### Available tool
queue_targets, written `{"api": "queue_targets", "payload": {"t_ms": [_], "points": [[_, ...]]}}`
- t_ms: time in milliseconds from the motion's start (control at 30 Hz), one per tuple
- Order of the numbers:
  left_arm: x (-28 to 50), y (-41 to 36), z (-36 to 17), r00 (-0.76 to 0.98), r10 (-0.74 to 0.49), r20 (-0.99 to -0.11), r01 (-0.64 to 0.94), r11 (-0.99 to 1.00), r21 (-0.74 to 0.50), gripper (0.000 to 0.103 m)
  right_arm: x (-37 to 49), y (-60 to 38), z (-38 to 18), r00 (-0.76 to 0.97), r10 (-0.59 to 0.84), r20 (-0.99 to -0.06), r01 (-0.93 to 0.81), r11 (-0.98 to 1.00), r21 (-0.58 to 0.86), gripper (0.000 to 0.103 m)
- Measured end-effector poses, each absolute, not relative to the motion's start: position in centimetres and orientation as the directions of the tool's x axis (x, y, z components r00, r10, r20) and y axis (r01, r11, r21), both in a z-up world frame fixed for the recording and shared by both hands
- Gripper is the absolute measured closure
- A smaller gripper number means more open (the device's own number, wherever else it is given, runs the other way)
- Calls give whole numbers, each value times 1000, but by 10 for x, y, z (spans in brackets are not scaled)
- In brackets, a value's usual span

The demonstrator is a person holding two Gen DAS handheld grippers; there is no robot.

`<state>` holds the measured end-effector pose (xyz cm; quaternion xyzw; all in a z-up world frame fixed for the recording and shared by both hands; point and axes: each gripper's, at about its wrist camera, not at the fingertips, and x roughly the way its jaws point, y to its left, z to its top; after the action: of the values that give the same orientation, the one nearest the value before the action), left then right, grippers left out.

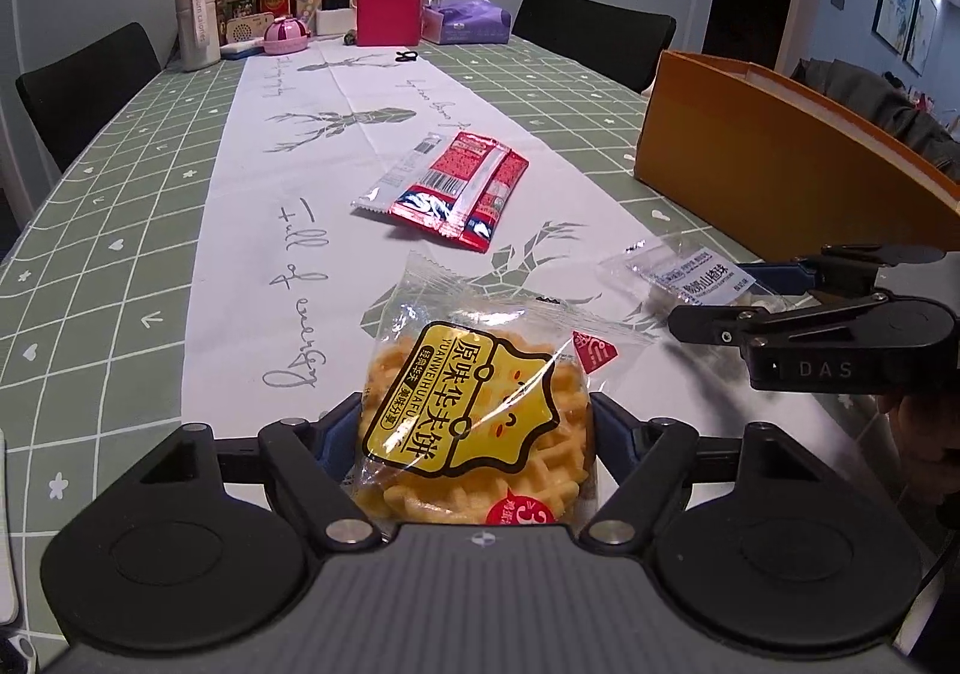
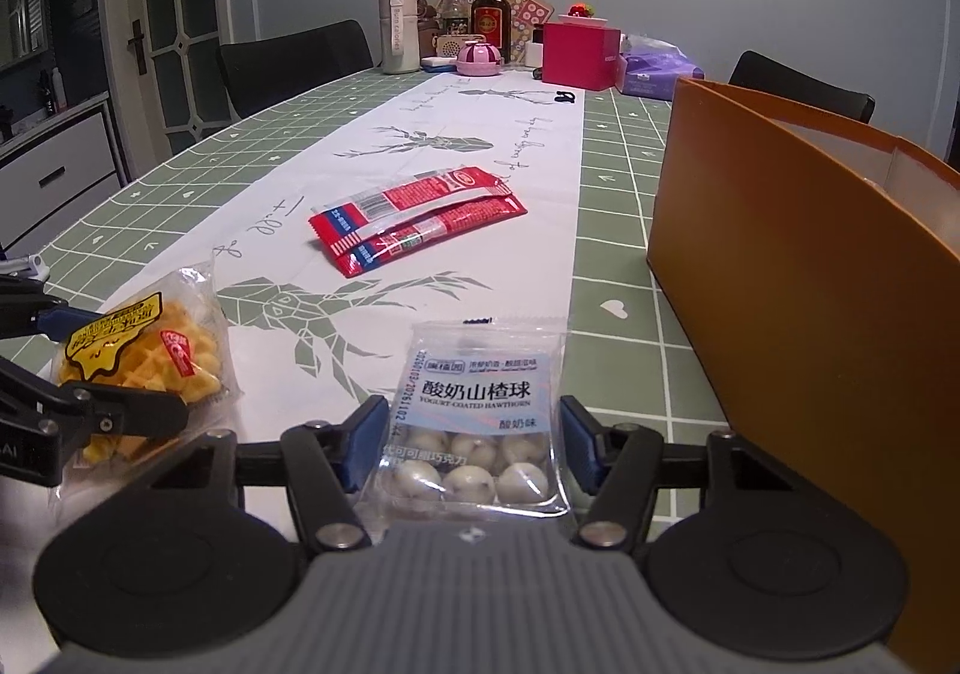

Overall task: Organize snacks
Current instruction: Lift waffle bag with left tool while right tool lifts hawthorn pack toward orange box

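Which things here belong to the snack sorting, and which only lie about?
Job: waffle pack, hawthorn ball pack, red packets, orange box.
Lying about: bottles, pink box, purple tissue pack.

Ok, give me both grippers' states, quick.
Left gripper: closed on the waffle snack pack.
Right gripper: around the yogurt hawthorn ball pack; contact cannot be told.

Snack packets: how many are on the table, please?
3. The waffle packet sits between the left tool's fingers, the hawthorn ball packet between the right tool's fingers, and the red packet lies mid-table. The orange box may hide more.
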<state>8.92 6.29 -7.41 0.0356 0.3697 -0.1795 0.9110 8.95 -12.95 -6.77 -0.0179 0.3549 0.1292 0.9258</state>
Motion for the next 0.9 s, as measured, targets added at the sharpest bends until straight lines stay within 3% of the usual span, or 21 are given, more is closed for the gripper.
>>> {"api": "queue_targets", "payload": {"t_ms": [633,900], "points": [[97,22,-15,710,-373,-597,445,895,-31,14,68,-177,28,799,270,-537,-264,960,90,44],[107,-16,2,696,-438,-569,521,854,-19,14,52,-211,54,835,222,-503,-219,973,67,44]]}}
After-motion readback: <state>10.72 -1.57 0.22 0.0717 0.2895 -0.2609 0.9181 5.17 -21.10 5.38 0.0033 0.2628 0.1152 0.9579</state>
